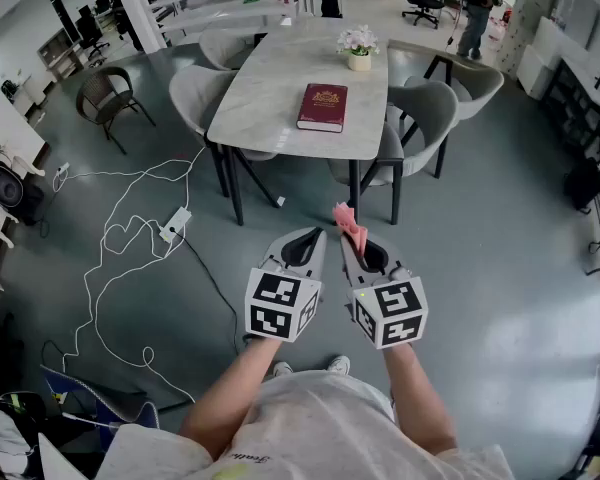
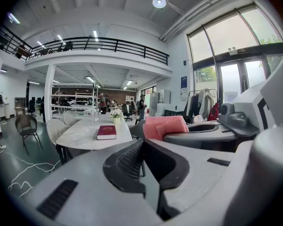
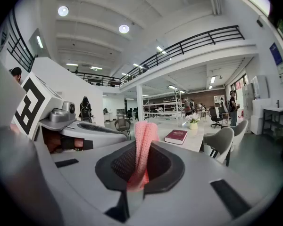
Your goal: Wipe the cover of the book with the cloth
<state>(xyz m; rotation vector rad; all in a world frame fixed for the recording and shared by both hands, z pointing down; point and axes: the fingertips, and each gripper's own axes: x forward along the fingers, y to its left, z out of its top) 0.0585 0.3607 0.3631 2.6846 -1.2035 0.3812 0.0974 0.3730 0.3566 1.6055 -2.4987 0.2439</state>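
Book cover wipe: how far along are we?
Done: the pink knitted cloth is clamped in the right claw. In hand: both claws hang over the grey floor, short of the white marble table; the left claw is shut and empty. Left: everything on the dark red hardcover book, which lies closed on the table with nothing touching it.

**Book on the far table, grippers near**

The dark red hardcover book (image 1: 322, 107) lies on the pale stone-topped table (image 1: 270, 78), with the small pot of white flowers (image 1: 358, 48) behind it, slightly right. Nearer, the left gripper (image 1: 305, 240) and right gripper (image 1: 354, 240) sit side by side, with the pink knitted cloth (image 1: 348, 223) between the right one's jaws.
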